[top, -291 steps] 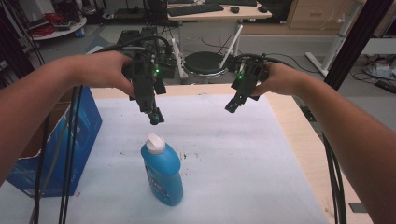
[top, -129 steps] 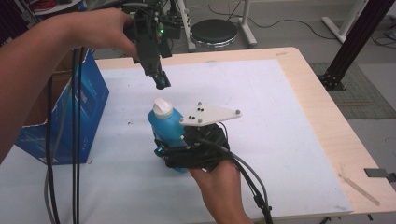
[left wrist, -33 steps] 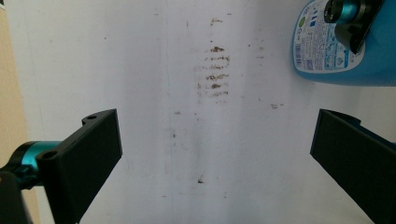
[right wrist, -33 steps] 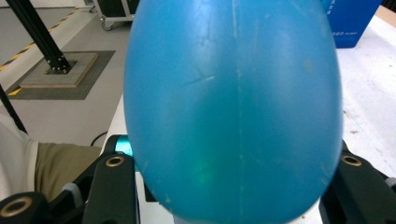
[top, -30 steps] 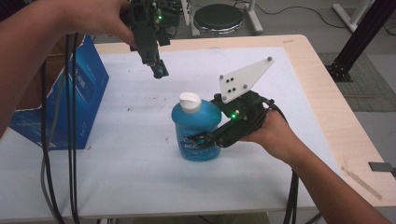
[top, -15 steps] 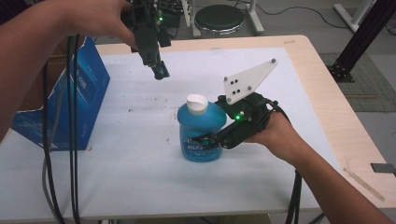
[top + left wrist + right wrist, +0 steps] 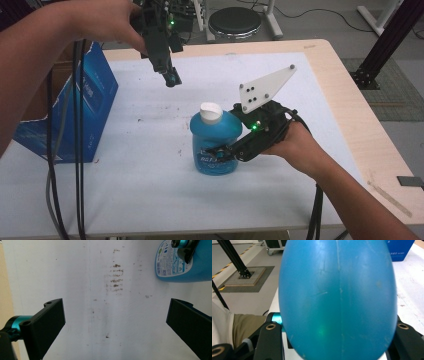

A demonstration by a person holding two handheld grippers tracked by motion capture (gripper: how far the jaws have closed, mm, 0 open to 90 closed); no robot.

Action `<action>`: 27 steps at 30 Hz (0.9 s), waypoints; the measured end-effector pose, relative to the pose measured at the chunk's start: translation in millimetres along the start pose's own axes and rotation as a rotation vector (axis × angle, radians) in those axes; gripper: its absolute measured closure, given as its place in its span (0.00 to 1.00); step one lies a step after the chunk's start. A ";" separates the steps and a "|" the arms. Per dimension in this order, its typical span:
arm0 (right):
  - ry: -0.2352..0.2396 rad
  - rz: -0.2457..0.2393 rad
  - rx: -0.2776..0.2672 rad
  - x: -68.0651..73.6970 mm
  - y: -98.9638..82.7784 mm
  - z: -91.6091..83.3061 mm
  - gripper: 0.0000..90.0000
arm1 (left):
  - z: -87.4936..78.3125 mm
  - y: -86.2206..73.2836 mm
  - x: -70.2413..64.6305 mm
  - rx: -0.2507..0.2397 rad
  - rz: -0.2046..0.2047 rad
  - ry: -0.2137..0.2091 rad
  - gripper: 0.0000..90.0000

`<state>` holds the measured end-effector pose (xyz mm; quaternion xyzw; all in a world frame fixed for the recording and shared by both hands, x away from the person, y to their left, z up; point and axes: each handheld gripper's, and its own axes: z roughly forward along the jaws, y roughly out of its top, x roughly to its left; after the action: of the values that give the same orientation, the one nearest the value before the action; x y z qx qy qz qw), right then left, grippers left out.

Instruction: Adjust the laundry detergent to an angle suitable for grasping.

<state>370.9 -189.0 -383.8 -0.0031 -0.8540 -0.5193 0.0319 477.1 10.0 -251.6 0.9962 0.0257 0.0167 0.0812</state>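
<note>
A blue bottle (image 7: 215,145) with a white cap (image 7: 210,111) stands upright on the white sheet near the middle of the table. My right gripper (image 7: 222,152) comes in from the right and is shut on its lower body. Its jaws have just been opening a little, and the bottle (image 7: 337,297) still sits between them, touching both. My left gripper (image 7: 170,80) hangs open above the sheet at the back left, apart from the bottle. Between its wide jaws (image 7: 115,322) lies only stained sheet. The bottle (image 7: 182,267) is at the upper right there.
A blue cardboard box (image 7: 85,115) stands at the table's left edge. The white sheet (image 7: 140,180) covers most of the wooden table (image 7: 350,100). Cables (image 7: 77,165) hang down at the left. A round stool (image 7: 235,22) stands beyond the far edge.
Since the earliest frame my right gripper came down from the back of the table and took hold of the bottle. Over the last second nothing has visibly moved.
</note>
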 end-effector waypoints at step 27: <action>-0.088 0.103 0.006 10.6 3.9 -21.9 0.14 | -6.4 -3.8 -3.5 -0.006 -0.010 0.012 0.02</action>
<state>361.5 -206.9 -369.7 -0.0696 -0.8547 -0.5139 0.0210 473.2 14.6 -246.0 0.9957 0.0311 0.0222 0.0842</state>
